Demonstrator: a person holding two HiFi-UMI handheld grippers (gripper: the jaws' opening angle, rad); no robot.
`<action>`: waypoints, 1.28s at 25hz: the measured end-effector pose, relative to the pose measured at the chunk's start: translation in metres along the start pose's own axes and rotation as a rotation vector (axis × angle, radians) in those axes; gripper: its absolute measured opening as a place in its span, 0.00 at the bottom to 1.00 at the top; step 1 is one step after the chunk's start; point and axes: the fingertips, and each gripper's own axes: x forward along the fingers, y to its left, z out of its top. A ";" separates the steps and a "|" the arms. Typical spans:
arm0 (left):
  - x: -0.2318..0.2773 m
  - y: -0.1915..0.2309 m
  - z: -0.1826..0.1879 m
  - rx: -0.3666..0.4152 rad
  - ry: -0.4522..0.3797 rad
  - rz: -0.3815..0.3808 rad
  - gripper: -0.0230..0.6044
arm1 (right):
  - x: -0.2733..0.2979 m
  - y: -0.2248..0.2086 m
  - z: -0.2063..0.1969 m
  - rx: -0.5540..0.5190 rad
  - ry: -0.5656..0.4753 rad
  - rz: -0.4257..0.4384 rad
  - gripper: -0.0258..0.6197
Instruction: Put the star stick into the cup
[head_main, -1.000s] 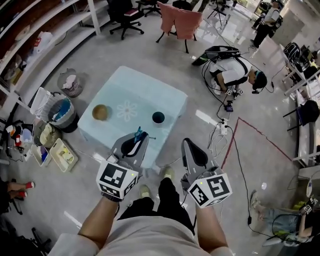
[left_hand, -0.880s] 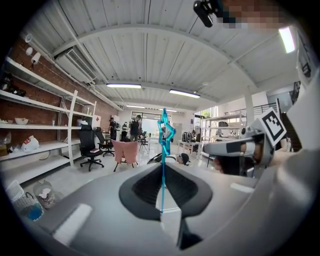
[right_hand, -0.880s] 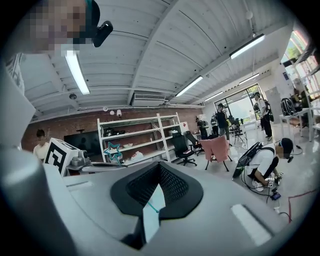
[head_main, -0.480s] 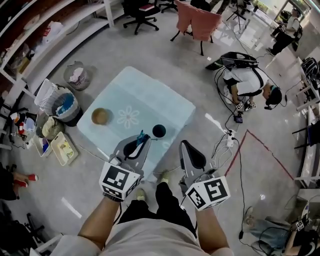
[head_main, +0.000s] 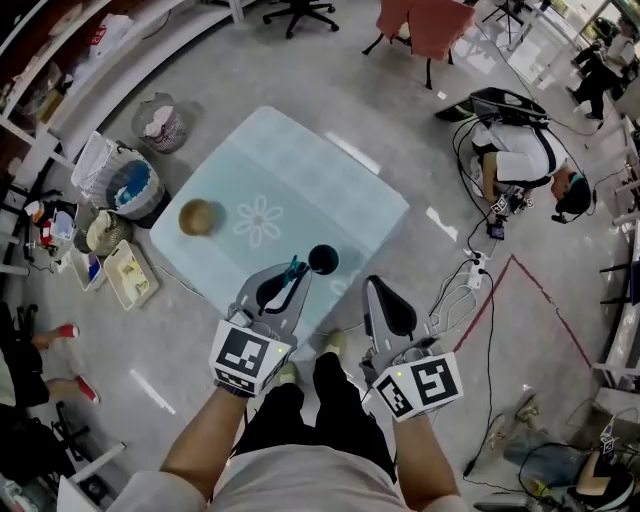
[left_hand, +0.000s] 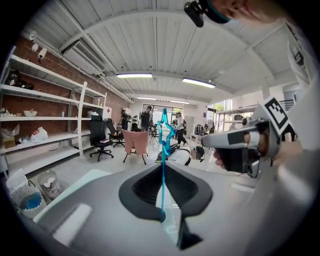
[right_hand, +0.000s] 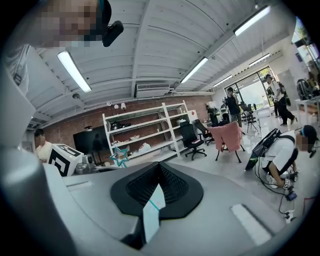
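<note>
Both grippers have drawn nearer the pale surface (head_main: 300, 160) since the earlier frames.
- Left gripper (head_main: 297, 277): jaws clamped on the star stick (head_main: 293, 270), with its star end standing clear of them.
- Dark cup (head_main: 322, 259): on the surface, just beside the stick at its 1 o'clock.
- Right gripper (head_main: 379, 287): jaws together and empty, as I read it.

A pale blue table (head_main: 300, 160) with a white flower print (head_main: 259, 220) at its middle carries a brown bowl (head_main: 199, 216) near its left corner. On the floor just off that corner stands a lined bin (head_main: 128, 188), with a wire basket (head_main: 160, 124) farther along the edge. Beyond the right corner a person (head_main: 520, 160) crouches near cables (head_main: 470, 275).
</note>
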 end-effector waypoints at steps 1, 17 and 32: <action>0.004 0.001 -0.004 -0.002 -0.002 -0.003 0.06 | 0.002 -0.002 -0.005 0.002 0.001 -0.005 0.06; 0.057 0.022 -0.097 -0.001 0.018 -0.047 0.06 | 0.033 -0.019 -0.085 0.017 -0.019 -0.058 0.06; 0.086 0.022 -0.146 -0.011 0.040 -0.079 0.06 | 0.043 -0.041 -0.123 0.034 -0.027 -0.074 0.06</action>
